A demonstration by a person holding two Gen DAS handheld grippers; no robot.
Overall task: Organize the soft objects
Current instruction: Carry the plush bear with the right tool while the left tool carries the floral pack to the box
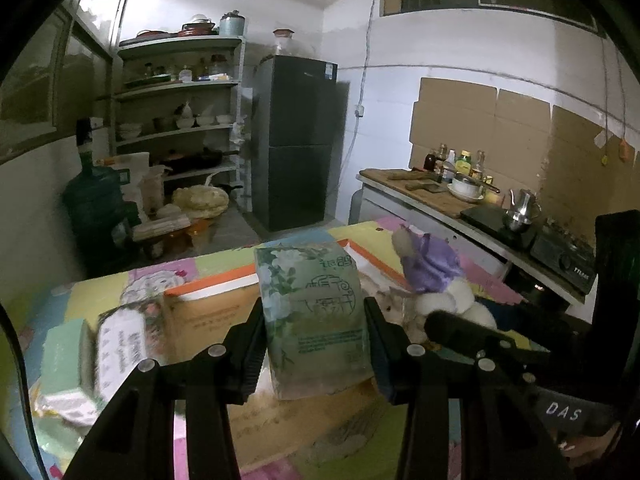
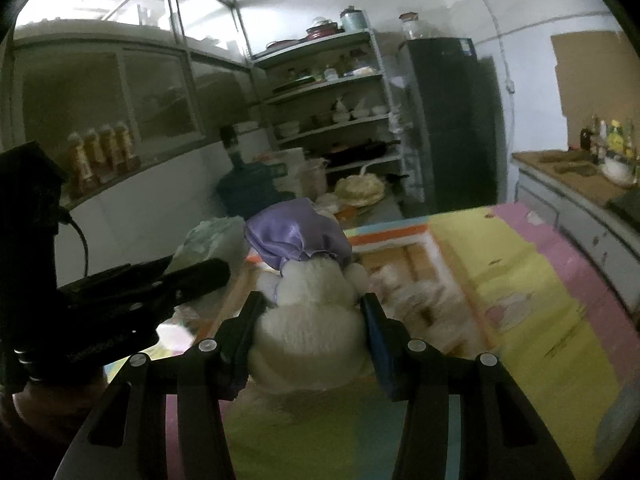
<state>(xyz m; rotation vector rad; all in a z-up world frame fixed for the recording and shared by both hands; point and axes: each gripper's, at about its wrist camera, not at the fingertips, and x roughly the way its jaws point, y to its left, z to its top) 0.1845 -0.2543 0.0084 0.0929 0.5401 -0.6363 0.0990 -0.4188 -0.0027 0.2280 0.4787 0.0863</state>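
Tissue pack (image 1: 316, 320), green with a floral print, sits clamped upright between the jaws of the left gripper (image 1: 316, 344), both pads pressed into its soft sides, held above the open cardboard box (image 1: 212, 312) with the orange-edged flap; at about nine o'clock from the pack, blurred, lie a white-labelled packet (image 1: 120, 348) and a pale green pack (image 1: 64, 360) on the patchwork play mat (image 1: 96, 292); over at two o'clock the plush toy (image 1: 436, 280) shows its purple satin cap and white body, with the dark finger of the right gripper running across beneath it; switching to the right wrist view, the right gripper (image 2: 310, 336) is squeezed onto that same plush toy (image 2: 312, 320), pads sunk into the white fleece on either side, purple cap at twelve o'clock; the toy hangs above the mat (image 2: 540, 288), with the box (image 2: 404, 276) blurred just behind it at one to two o'clock; at nine o'clock the left gripper (image 2: 192, 276) reaches in, the green tissue pack (image 2: 212, 240) at its tip, just beside the toy's cap; in the background, a shelf rack (image 1: 180, 120), a dark fridge (image 1: 296, 144) and a worktop (image 1: 440, 196) at three o'clock.
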